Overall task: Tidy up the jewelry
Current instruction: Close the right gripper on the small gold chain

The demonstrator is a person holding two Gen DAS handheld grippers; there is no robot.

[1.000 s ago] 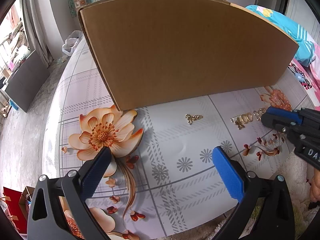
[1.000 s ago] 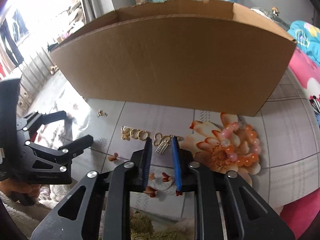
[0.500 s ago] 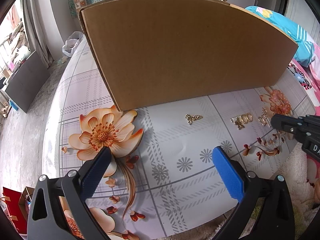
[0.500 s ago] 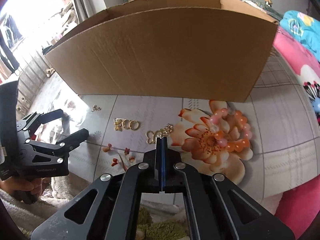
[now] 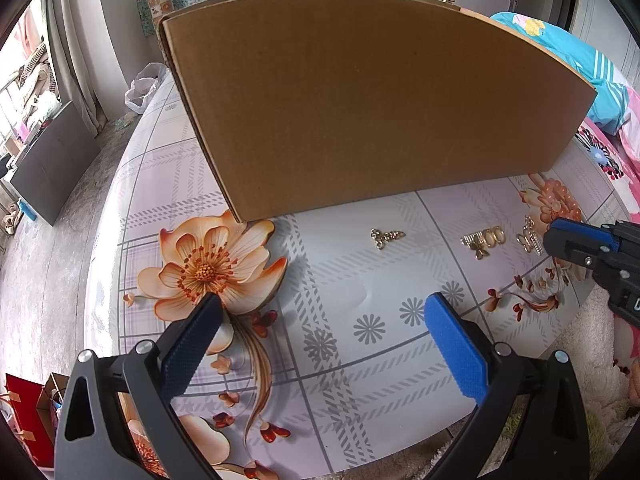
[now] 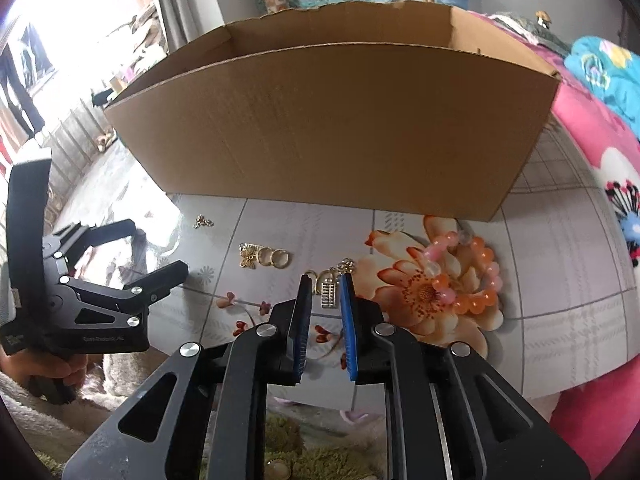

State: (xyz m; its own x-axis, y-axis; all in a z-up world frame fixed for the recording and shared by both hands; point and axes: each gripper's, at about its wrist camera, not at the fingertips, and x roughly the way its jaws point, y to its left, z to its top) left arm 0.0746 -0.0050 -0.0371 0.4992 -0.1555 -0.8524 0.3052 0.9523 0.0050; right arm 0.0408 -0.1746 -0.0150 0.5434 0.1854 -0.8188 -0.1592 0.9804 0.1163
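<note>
Right tool (image 6: 325,300): lower centre of right view, jaws narrowly apart; went shut half a sec ago, just reopened. Gold abacus-like charm (image 6: 329,295) lying between pads on worktop, not pinched, nothing lifted.
Meaning: looks like a missed pinch or a reset; charm not secured, pickup prob needs another go. Flat, thin metal, likely to slip.
Left tool (image 5: 320,340): bottom of left view, jaws wide, nothing between, parked over worktop, same as a sec ago.
Charm cluster: small gold hearts/links (image 6: 320,276) touching charm's upper end, just beyond right tool tips.
Rings + butterfly (image 6: 266,257): gold, left of centre in right view, side by side, untouched.
Small gold piece (image 5: 385,236): alone, centre-right of left view, apart from the rest, unmoved.
Bead bracelet (image 6: 466,272): pink-orange, right of centre in right view, lying on printed flower.
Cardboard box (image 6: 332,128): behind all jewelry, upper half of both views, open top; inside not visible, likely destination. Nothing seen going in yet.
Worktop (image 5: 340,312): glossy cloth, pale grey check w/ big orange flower prints; slight dent near centre.
Near edge: fuzzy greenish rug or mat below worktop, bottom of right view.
Room: curtains + bright window upper left, pink and teal bedding right edge, floral fabric top centre, plastic bag on floor upper left of left view.
</note>
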